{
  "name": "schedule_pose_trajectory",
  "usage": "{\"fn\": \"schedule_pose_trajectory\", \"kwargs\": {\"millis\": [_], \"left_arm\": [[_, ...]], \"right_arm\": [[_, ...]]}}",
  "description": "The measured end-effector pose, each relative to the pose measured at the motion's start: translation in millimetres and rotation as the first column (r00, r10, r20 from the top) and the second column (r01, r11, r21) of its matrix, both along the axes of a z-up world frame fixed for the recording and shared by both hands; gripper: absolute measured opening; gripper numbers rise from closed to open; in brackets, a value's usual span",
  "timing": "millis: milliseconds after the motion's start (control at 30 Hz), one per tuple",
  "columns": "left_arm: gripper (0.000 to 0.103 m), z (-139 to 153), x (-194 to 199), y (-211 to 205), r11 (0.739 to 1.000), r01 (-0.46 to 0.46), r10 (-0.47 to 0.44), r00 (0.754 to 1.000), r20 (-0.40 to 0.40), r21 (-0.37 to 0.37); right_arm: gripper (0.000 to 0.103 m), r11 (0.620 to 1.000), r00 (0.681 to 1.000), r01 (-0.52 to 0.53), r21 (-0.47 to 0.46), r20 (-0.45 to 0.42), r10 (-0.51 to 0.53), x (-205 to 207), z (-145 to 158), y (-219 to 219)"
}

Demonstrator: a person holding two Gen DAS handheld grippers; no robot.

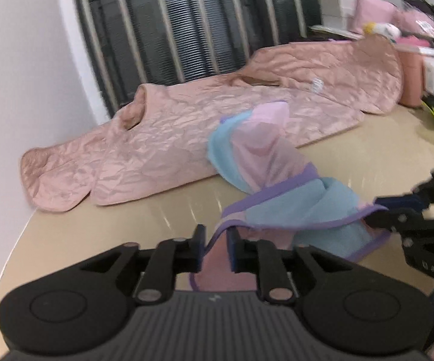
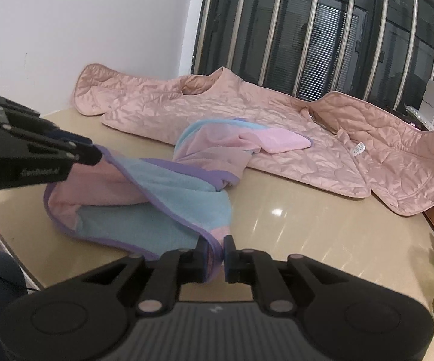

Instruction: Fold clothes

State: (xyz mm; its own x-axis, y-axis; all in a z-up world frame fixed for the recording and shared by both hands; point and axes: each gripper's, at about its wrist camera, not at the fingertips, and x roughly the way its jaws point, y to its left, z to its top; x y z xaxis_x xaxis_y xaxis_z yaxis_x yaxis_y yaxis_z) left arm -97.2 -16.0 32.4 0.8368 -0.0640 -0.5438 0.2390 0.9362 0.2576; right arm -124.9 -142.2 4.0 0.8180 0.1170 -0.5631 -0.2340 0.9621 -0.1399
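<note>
Glossy beige counter (image 2: 307, 228) beneath barred window (image 2: 322, 30); left hand-held gripper (image 1: 216, 251) parted around pastel garment (image 2: 163, 198), right hand-held gripper (image 2: 215, 258) pinching hem; "GenRobot.ai" legible.

White wall (image 2: 96, 15), barred dark window (image 2: 322, 30), glossy beige table (image 2: 307, 225).

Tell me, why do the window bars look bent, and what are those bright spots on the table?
Left wrist view: the fisheye lens bows the window bars, and the whole picture is softly blurred. Right wrist view: sharper; the bright spots are lamp glare on the glossy table.

Clutter (image 1: 421, 39) beyond quilted jacket (image 1: 187, 138) blurred, cut off right
</note>
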Motion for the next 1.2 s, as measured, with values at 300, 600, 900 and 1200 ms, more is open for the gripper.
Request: {"fn": "schedule_pose_trajectory", "kwargs": {"millis": [300, 600, 900, 1200], "left_arm": [[0.009, -8, 9, -13, 0.995, 0.072, -0.074, 0.997, 0.02, 0.075], [0.003, 5, 23, 0, 0.999, 0.02, -0.02, 1.0, -0.01, -0.039], [0.003, 117, 71, 7, 0.983, 0.012, 0.006, 0.995, 0.095, -0.186], [0.003, 270, 105, 0, 0.99, 0.054, -0.015, 0.959, 0.284, -0.13]], "right_arm": [[0.019, 1.0, 1.0, 0.009, -0.015, 0.007, -0.009, -1, 1, -2], [0.01, 0.997, 0.994, 0.039, 0.071, -0.104, -0.032, 21, 4, -17], [0.002, 0.999, 0.997, 0.008, 0.043, 0.075, -0.012, 81, 109, -31], [0.002, 0.981, 0.972, -0.18, -0.074, 0.142, 0.189, 133, 278, -27]]}}
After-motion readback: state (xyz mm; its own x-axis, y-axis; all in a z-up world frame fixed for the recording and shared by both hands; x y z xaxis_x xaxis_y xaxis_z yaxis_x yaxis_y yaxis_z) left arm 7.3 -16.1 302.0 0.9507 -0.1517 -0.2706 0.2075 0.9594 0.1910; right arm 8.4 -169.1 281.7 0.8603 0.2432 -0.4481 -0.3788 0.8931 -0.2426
